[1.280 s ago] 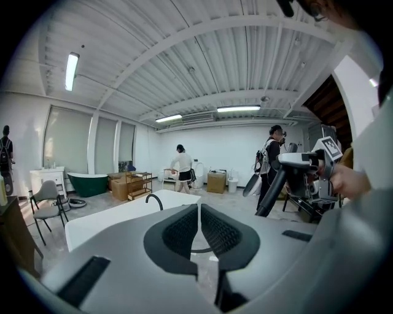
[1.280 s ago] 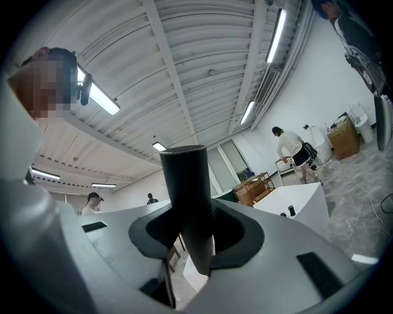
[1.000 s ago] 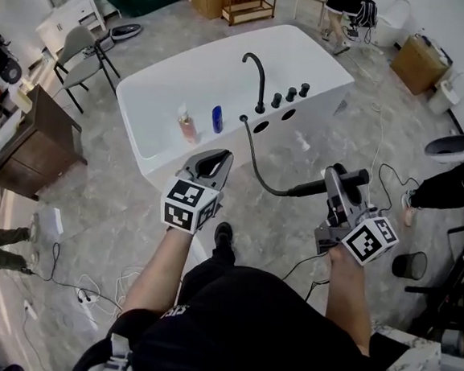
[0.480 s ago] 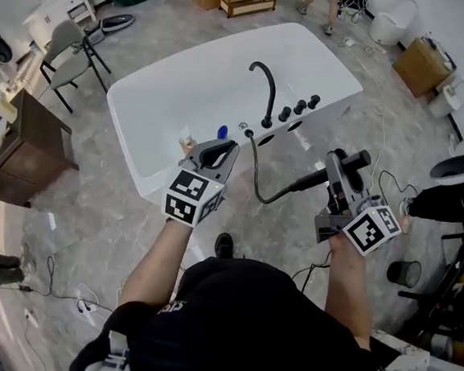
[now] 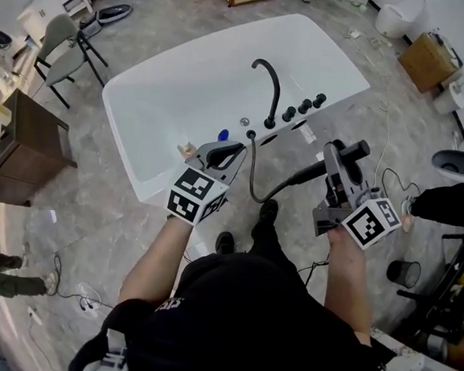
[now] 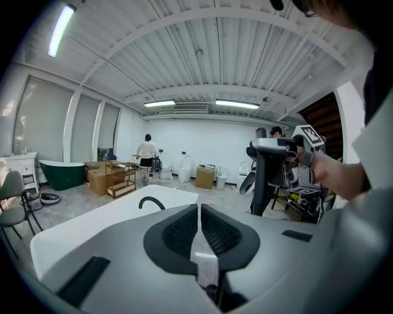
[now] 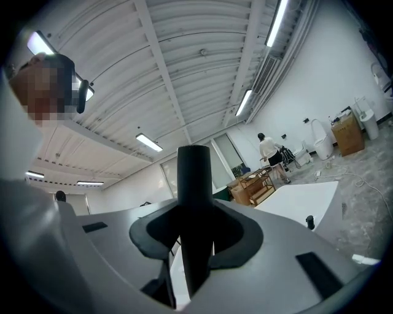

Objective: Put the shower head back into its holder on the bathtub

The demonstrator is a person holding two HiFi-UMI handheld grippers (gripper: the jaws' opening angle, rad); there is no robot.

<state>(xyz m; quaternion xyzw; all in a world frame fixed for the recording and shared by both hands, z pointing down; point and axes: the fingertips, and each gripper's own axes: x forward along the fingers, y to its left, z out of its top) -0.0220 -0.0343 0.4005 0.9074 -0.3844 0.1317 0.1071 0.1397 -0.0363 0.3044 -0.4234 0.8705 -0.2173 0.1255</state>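
In the head view the white bathtub (image 5: 184,88) carries a black curved faucet (image 5: 267,83) and three black knobs (image 5: 304,107) on its near rim. A black hose (image 5: 256,183) runs from the rim beside the faucet, loops down and rises to the black shower head (image 5: 354,151). My right gripper (image 5: 341,159), just right of the tub's corner, is shut on its handle (image 7: 193,208), which stands upright between the pads. Over the tub's near edge, my left gripper (image 5: 225,149) is shut and holds nothing; its pads (image 6: 184,230) meet. The faucet (image 6: 151,202) shows beyond them.
A pink bottle (image 5: 187,148) and a blue one (image 5: 222,135) stand on the tub rim by my left gripper. A chair (image 5: 64,33) and wooden cabinet (image 5: 25,146) are left. Right are a cardboard box (image 5: 427,60), floor cables (image 5: 384,150) and a small black bin (image 5: 406,273).
Both grippers have moved forward toward the tub, the right one carrying the shower head. The left gripper now reaches the tub's near rim. The person has stepped forward.
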